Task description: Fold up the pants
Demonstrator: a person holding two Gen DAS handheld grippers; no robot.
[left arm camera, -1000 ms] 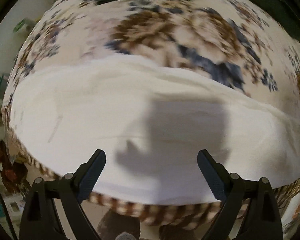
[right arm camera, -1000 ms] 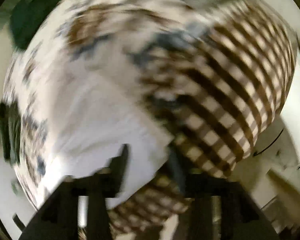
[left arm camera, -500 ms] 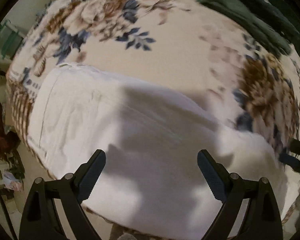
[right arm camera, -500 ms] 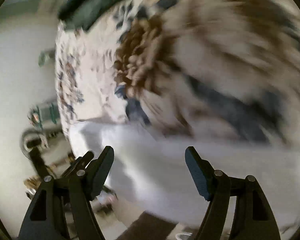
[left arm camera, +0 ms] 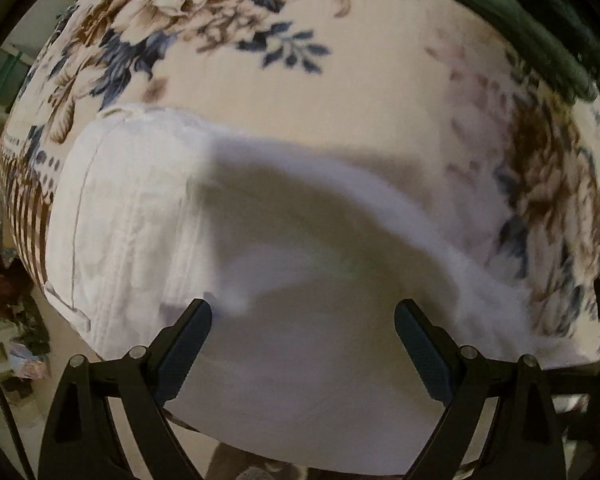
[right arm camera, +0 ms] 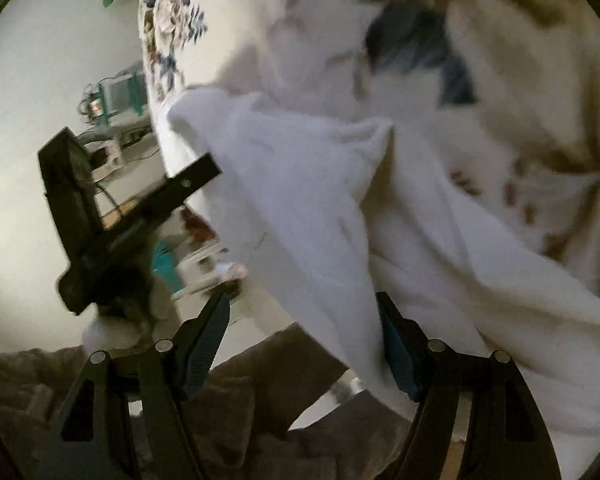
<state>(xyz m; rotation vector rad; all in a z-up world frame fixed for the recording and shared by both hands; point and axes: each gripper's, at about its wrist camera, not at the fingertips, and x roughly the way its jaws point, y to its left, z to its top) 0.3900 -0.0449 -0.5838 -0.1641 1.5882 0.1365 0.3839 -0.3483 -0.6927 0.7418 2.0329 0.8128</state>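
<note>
White pants [left arm camera: 148, 216] lie along the near edge of a floral bedspread [left arm camera: 340, 80]; their seamed end is at the left. My left gripper [left arm camera: 303, 320] is open just above the pants' middle, with its shadow on the cloth. In the right wrist view the pants [right arm camera: 300, 208] are bunched, with a raised fold. My right gripper [right arm camera: 303, 316] is open at the cloth's near edge; cloth lies between the jaws, which stand wide apart. The left gripper's body [right arm camera: 112, 216] shows at the left of that view.
Dark green fabric [left arm camera: 540, 28] lies on the bed's far right. The bedspread has a brown check border [left arm camera: 24, 208] at the left edge. Cluttered floor items [left arm camera: 12, 320] lie left of the bed. Brown fabric [right arm camera: 220, 420] is below the right gripper.
The left gripper has swung left along the pants, bringing the seamed end into view. The right gripper opened from a closed grip and turned toward the pants' edge, where the cloth is bunched.
</note>
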